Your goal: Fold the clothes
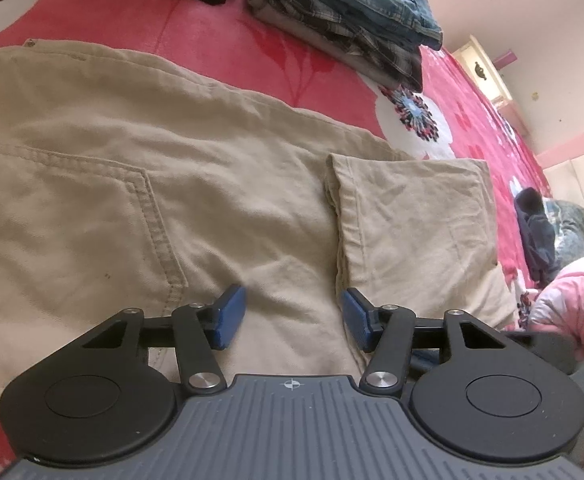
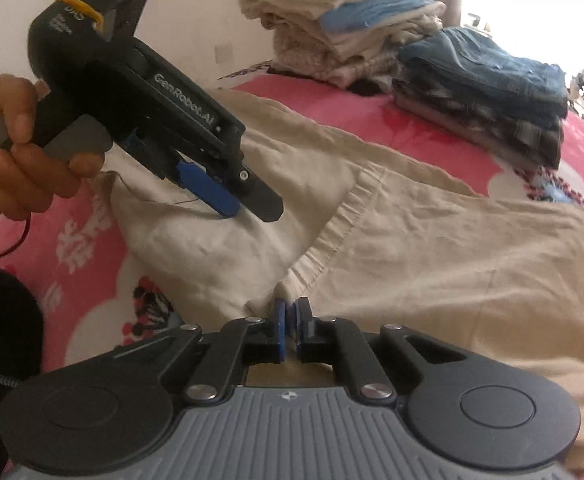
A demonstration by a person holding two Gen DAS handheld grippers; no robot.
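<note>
Beige trousers (image 1: pixel 140 168) lie flat on a red flowered bedspread (image 1: pixel 228 40), back pocket up, with a leg end folded over (image 1: pixel 412 216) at the right. My left gripper (image 1: pixel 292 314) is open just above the cloth beside the folded leg's hem. In the right wrist view the left gripper (image 2: pixel 248 204) rests over the trousers (image 2: pixel 432 240). My right gripper (image 2: pixel 291 320) is shut on the trouser leg's hem corner, with cloth pinched between the blue pads.
A stack of folded jeans and plaid clothes (image 1: pixel 356 16) sits at the back of the bed, also seen in the right wrist view (image 2: pixel 488 92). A pile of folded pale clothes (image 2: pixel 340 20) stands beside it. Dark clothes (image 1: pixel 536 236) lie at the right.
</note>
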